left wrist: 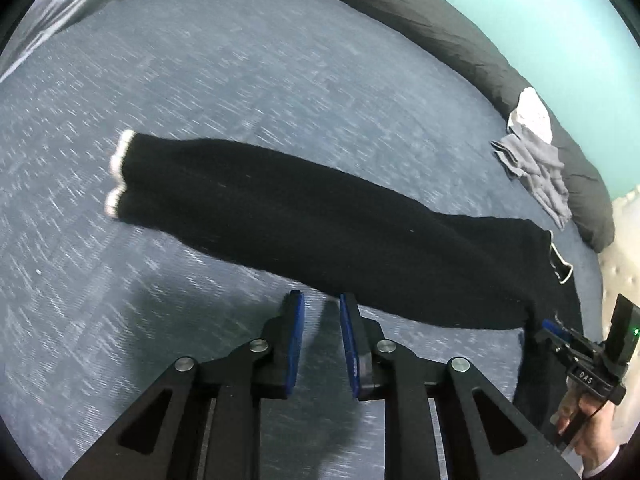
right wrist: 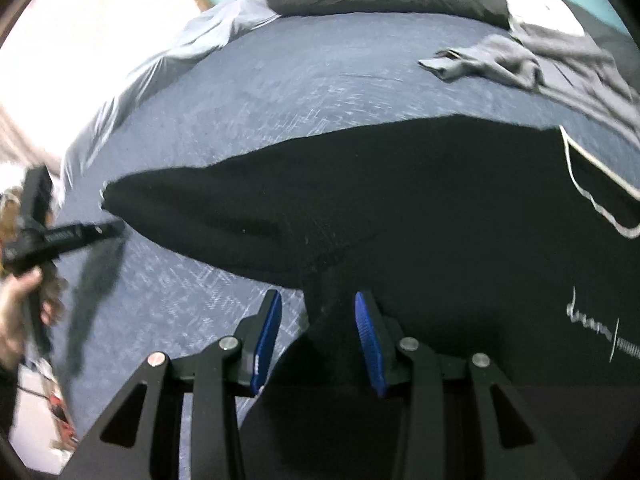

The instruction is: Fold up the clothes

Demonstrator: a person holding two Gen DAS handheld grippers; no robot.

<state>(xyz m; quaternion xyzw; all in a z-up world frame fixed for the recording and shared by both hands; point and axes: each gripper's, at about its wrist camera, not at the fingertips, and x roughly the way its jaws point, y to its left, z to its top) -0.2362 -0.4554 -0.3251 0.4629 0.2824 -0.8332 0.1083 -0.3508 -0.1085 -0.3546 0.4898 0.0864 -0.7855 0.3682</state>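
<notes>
The black garment (left wrist: 320, 224), a sweater or hoodie w/ white-trimmed cuffs (left wrist: 118, 172), a white drawstring loop and small white lettering on the body, lies stretched across the middle of the blue bedspread (left wrist: 240, 80). Its two sleeves run together toward the far-left part of the bed; the body bunches at the near-right edge.

Right gripper (right wrist: 316, 312): a fold of the black fabric sits between its blue pads (right wrist: 370, 328), jaws partway apart. In the left wrist view the cloth hangs from its tip, so it looks clamped on the garment's body edge. A hand (left wrist: 592, 428) w/ a pale cuff carries it.

Left gripper (left wrist: 322, 308): jaws a little apart, nothing between them, only bedspread and its own shadow showing there. It hovers just short of the garment's near edge, about mid-length.

Step in hand, my read: early in the fold. The piece is laid long w/ sleeves gathered, one end held, the other gripper lining up for a second hold. Next move prob needs the left to take the near edge or sleeve end cleanly, both layers, then carry it over w/o dragging the body out of line.

Further out: a crumpled grey garment (left wrist: 536, 168) w/ something white near the bed's far-right edge, against a long dark pillow (left wrist: 440, 28). Pale grey sheet (left wrist: 80, 4) at the far-left corner, teal wall (left wrist: 540, 0) behind.
</notes>
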